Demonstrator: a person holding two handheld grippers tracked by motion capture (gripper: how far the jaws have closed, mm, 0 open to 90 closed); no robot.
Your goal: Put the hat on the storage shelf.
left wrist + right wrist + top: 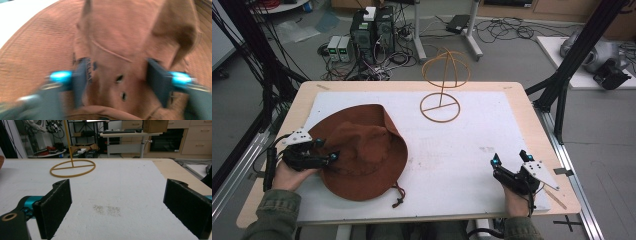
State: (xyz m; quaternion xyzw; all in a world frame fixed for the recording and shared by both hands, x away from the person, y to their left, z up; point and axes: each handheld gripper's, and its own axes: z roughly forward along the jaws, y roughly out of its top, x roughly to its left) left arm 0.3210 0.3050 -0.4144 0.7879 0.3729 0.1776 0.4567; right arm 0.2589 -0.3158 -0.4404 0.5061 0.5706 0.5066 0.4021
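A brown wide-brimmed hat (362, 150) lies on the left half of the white board (462, 150). My left gripper (327, 149) reaches in from the hat's left side. In the left gripper view its jaws (117, 77) stand on either side of a raised fold of the hat's crown (120, 37), pads against the fabric; the picture is blurred. A yellow wire hat stand (442, 92) stands at the far middle of the board. My right gripper (510, 158) rests near the front right, open, with bare board between its pads (117, 207). The stand's pole (68, 142) rises ahead of it to the left.
The hat's cord (399, 196) trails toward the front edge. The wooden table (542, 150) ends just right of the right gripper. Black frame posts (572, 65) stand at both sides. Computers and cables (372, 35) lie on the floor beyond the table.
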